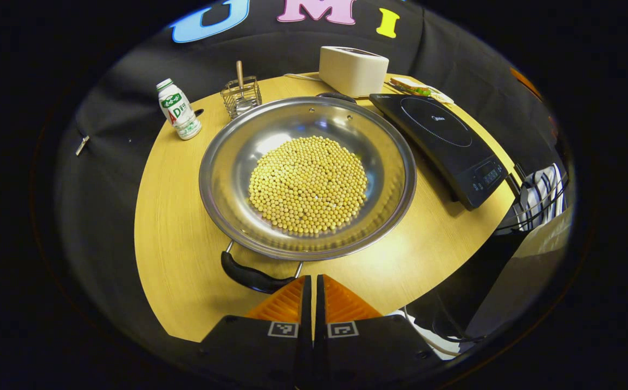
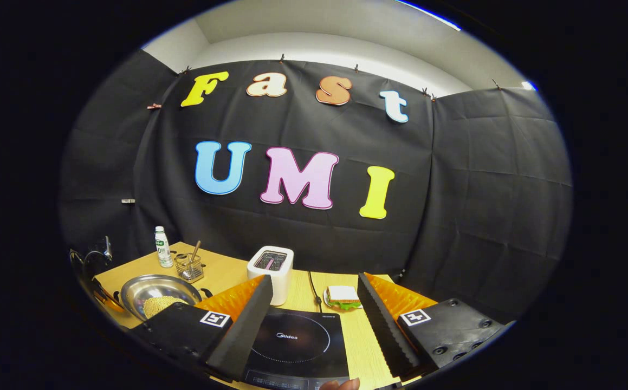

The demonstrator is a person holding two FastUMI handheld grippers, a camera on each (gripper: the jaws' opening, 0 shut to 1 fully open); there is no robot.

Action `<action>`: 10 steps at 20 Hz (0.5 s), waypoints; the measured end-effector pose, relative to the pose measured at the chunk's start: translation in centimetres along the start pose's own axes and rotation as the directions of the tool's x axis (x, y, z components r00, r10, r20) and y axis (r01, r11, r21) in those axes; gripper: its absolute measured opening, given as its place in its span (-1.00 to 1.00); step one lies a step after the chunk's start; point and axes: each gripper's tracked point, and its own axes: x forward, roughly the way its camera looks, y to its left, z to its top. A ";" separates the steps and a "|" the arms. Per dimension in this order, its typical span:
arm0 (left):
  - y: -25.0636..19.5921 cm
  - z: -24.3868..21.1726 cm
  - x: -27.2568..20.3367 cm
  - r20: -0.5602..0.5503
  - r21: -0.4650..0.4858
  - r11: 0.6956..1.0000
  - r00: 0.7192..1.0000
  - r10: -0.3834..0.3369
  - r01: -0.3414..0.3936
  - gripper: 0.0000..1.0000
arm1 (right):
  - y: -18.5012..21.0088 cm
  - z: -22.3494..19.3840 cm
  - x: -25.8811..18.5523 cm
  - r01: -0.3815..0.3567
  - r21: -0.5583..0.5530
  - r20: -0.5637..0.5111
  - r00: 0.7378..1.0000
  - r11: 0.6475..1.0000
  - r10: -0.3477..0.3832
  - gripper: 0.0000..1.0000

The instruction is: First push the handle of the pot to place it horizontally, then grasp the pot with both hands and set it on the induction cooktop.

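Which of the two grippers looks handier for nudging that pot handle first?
Probably the left. The left gripper sits shut right by the pot's near black handle. The right gripper hangs open over the induction cooktop, away from the pot.

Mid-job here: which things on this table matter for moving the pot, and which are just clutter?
Belongs to the job:
pot of beans
pot handle
induction cooktop
left gripper, shut beside the handle
right gripper, open above the cooktop

Just lying about:
toaster
sandwich
bottle
wire holder
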 end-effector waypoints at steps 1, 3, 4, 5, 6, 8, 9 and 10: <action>0.5 0.1 0.1 -0.001 0.001 1.000 1.000 0.005 -0.005 -0.90 | 0.1 0.0 0.1 0.002 0.000 -0.001 1.000 1.000 -0.002 0.95; 2.1 0.2 0.3 -0.003 0.001 1.000 1.000 0.019 -0.019 -0.90 | 0.3 0.0 0.3 0.006 -0.007 -0.002 1.000 1.000 -0.006 0.95; 3.2 0.1 0.3 -0.003 -0.003 1.000 1.000 0.030 -0.030 -0.90 | 0.4 0.0 0.3 0.005 -0.010 -0.003 1.000 1.000 -0.005 0.95; 4.2 0.3 0.4 -0.004 -0.009 0.999 0.999 0.042 -0.042 -0.90 | 0.5 -0.2 0.4 0.006 -0.013 -0.006 1.000 1.000 -0.006 0.95; 5.3 0.4 0.4 -0.004 -0.017 0.998 0.998 0.056 -0.056 -0.90 | 0.6 -0.2 0.5 0.007 -0.015 -0.009 1.000 1.000 -0.007 0.95; 7.5 0.9 0.7 0.000 -0.037 0.996 0.997 0.080 -0.080 -0.90 | 0.8 -0.4 0.7 0.011 -0.016 -0.015 1.000 1.000 -0.011 0.95; 8.5 1.2 0.8 0.002 -0.048 0.995 0.996 0.089 -0.089 -0.90 | 0.9 -0.4 0.8 0.013 -0.020 -0.017 1.000 1.000 -0.013 0.95; 9.4 1.5 1.0 0.006 -0.058 0.993 0.995 0.099 -0.099 -0.90 | 0.9 -0.4 0.8 0.016 -0.025 -0.019 1.000 1.000 -0.016 0.95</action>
